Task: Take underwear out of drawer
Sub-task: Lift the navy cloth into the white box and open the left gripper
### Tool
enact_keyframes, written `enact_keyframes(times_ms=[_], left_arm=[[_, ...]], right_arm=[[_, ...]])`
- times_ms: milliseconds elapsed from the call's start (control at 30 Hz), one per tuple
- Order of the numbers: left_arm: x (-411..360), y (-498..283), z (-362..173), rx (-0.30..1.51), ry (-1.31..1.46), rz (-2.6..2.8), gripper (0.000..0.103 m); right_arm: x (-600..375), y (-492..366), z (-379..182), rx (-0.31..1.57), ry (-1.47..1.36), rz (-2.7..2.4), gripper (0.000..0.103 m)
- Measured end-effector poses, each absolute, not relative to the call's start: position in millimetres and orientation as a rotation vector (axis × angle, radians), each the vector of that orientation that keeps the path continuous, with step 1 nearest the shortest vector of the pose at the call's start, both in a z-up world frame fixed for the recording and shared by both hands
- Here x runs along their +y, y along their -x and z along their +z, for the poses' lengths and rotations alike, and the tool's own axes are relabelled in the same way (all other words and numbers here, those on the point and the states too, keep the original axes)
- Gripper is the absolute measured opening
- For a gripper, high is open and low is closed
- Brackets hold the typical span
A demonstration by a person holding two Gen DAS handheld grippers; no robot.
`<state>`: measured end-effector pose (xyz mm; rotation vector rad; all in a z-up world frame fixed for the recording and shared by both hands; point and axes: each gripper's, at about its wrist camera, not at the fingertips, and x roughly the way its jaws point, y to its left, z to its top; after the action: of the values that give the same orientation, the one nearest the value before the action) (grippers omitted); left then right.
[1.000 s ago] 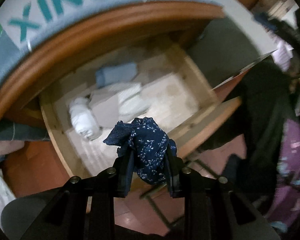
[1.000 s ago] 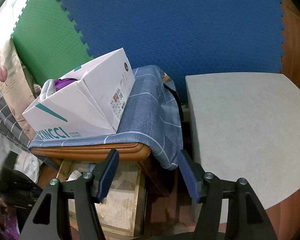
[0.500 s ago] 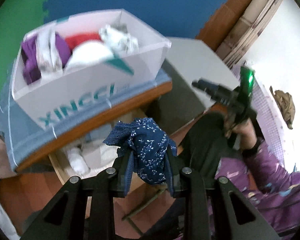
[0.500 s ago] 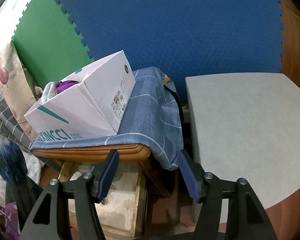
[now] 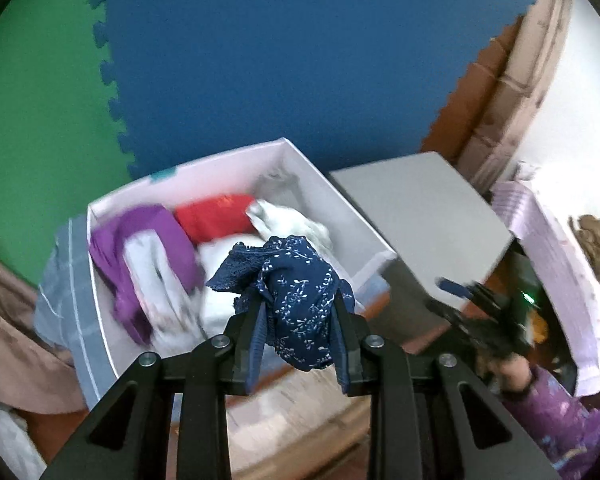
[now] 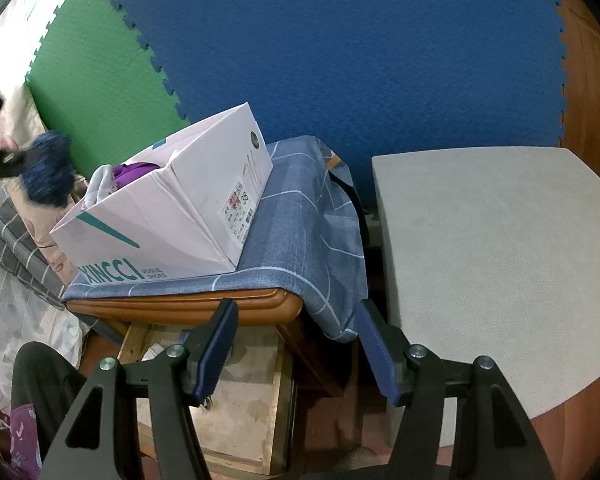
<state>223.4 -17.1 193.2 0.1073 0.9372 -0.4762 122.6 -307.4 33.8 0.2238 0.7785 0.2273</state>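
Navy floral underwear (image 5: 300, 300) bunched, hanging lengthwise downward, clamped in left gripper (image 5: 298, 344) jaws, right gripper (image 6: 296, 348) jaws apart

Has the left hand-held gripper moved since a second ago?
Yes. The left hand-held gripper, shut on the navy underwear, has risen: earlier it looked down into the drawer under the wooden top; now it looks into the white shoebox above.

Navy underwear (image 5: 300, 304) with a small white floral print and a lace edge. Behind it, a white shoebox (image 6: 172, 236) with teal lettering holds purple, red and white clothes. Under the shoebox lies a blue cloth (image 6: 304, 216) with thin white lines. Behind the shoebox, blue and green foam mats (image 6: 340, 52).
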Motion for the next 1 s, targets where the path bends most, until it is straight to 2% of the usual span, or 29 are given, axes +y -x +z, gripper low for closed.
enact_keyframes(times_ms=[300, 633, 667, 700, 733, 767, 867, 900, 1000], left_arm=[[-12, -311, 163, 0.969, -0.129, -0.331, 0.026], [-18, -349, 135, 1.002, -0.094, -0.287, 0.032], [-18, -351, 135, 1.0, -0.086, -0.286, 0.038], [-18, -353, 135, 0.997, -0.076, -0.292, 0.051], [-18, -354, 135, 0.991, -0.063, -0.3, 0.057], [-18, -354, 137, 0.979, -0.049, -0.302, 0.069], [-14, -346, 148, 0.914, -0.002, -0.299, 0.081], [-12, -339, 154, 0.885, -0.005, -0.271, 0.09], [-2, -312, 170, 0.774, -0.036, -0.197, 0.097]], right_arm=[[-309, -123, 33, 0.773, -0.228, 0.235, 0.063], [-306, -123, 33, 0.779, -0.215, 0.236, 0.063], [-305, -123, 33, 0.779, -0.213, 0.236, 0.063], [-305, -123, 33, 0.779, -0.211, 0.237, 0.063], [-305, -123, 33, 0.779, -0.21, 0.237, 0.063], [-305, -122, 33, 0.779, -0.208, 0.236, 0.063], [-306, -122, 33, 0.777, -0.206, 0.235, 0.063], [-306, -122, 33, 0.777, -0.206, 0.235, 0.063], [-304, -120, 33, 0.775, -0.196, 0.237, 0.063]])
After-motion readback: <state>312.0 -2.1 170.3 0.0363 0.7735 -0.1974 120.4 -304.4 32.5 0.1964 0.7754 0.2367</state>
